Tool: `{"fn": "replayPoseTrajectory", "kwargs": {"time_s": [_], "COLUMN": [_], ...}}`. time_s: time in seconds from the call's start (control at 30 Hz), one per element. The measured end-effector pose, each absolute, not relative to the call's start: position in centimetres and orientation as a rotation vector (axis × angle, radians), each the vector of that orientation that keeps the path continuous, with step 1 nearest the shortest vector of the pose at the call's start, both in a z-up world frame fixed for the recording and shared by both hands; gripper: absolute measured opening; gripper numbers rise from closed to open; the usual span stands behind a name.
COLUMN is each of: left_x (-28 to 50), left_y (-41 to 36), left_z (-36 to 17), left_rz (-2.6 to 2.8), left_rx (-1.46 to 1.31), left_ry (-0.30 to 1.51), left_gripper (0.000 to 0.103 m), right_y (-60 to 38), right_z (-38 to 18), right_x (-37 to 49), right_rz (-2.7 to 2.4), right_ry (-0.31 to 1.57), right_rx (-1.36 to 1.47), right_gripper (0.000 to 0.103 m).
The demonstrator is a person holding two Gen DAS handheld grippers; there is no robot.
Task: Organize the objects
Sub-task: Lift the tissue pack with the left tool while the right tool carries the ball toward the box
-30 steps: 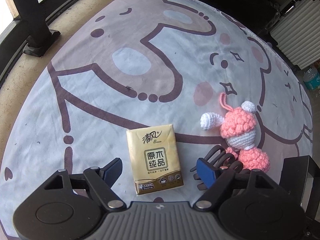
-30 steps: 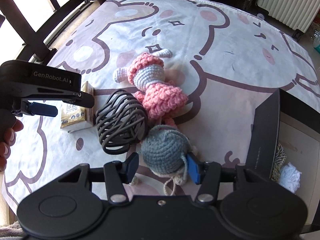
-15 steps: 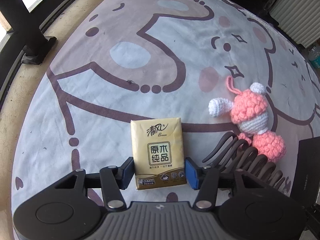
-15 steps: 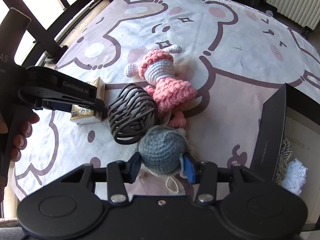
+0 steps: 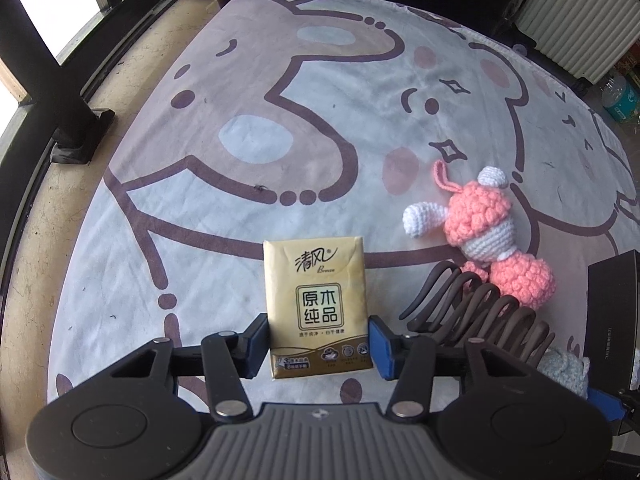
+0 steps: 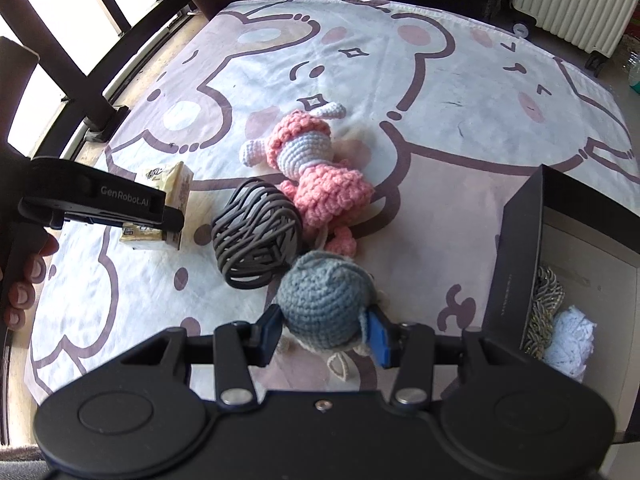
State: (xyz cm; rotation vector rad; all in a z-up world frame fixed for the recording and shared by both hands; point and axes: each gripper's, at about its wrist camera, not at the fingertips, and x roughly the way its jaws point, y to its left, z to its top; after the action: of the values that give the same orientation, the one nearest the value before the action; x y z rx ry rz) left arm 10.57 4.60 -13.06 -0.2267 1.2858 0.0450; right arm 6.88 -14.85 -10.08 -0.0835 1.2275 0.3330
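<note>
Now | left hand-held gripper clamps tissue pack | right hand-held gripper clamps grey crochet ball

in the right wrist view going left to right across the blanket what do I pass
Left claw on the tissue pack → dark wire hair claw clip → pink crochet doll → black box.

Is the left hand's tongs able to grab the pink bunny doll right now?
Probably not yet. The left tongs are shut on the tissue pack, so they're full. The pink doll lies off to their right, beyond the dark hair claw.
</note>
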Motion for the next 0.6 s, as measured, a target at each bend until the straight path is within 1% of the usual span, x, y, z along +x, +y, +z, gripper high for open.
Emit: {"fn": "replayPoseTrajectory", "kwargs": {"time_s": [0.3, 0.6], "left_x": [9.7, 8.2], "left_y": [4.0, 3.2], "left_z": [-10.5, -7.5], "left_rz": [0.031, 0.004], "left_rx": [-0.225, -0.197], "left_ry": [1.213, 1.132], "left_gripper": [0.052, 0.052], "right_y": [-16.3, -18.2], "right_z": [-8.8, -6.7], "right_x": [6.5, 6.0], "right_rz": [0.284, 0.198], "right_ry": [1.187, 1.097], "right_rx": [-0.030, 0.043], "right_gripper": [0.047, 0.047]}}
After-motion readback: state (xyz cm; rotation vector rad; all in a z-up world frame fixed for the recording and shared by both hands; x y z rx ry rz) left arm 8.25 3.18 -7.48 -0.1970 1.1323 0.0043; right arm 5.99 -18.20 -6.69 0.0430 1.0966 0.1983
